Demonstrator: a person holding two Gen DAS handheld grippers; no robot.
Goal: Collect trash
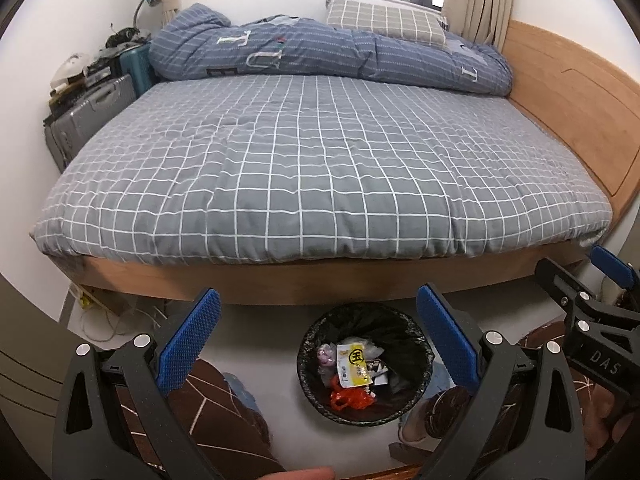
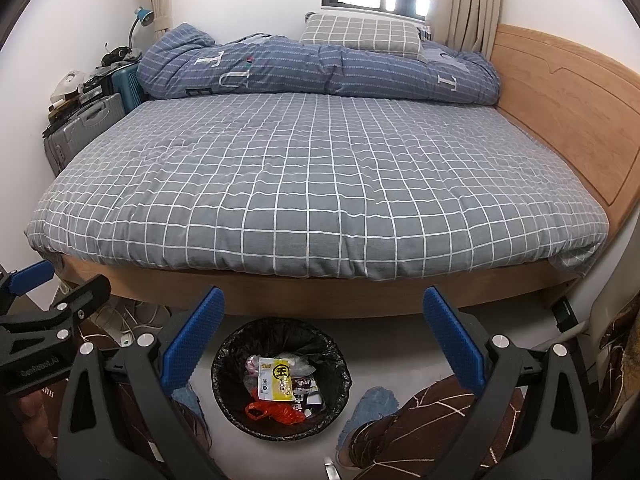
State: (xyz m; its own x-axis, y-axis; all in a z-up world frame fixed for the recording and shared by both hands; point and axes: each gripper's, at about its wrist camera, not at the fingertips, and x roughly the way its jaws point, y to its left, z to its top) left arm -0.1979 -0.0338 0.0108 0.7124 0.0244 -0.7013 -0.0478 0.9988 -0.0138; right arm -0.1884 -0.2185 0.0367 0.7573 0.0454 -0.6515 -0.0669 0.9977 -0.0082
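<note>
A round bin with a black liner [image 1: 416, 344] [image 2: 232, 360] stands on the pale floor in front of the bed. Inside lie a yellow-and-white snack wrapper [image 1: 352, 368] [image 2: 276, 378], a crumpled red plastic bag [image 1: 348, 398] [image 2: 276, 412] and other small scraps. My left gripper [image 1: 318, 340] hovers above the bin, open and empty. My right gripper [image 2: 322, 338] is also open and empty, held just right of the bin. Each gripper shows at the other view's edge: the right gripper [image 1: 600, 292], the left gripper [image 2: 48, 288].
A bed with a grey checked cover [image 1: 312, 168] [image 2: 312, 184] fills the room, with a rolled blue duvet [image 1: 328, 52] and a pillow at the back. A wooden headboard [image 1: 572, 96] runs along the right. Suitcases [image 1: 92, 116] stand left. The person's legs and slippers flank the bin.
</note>
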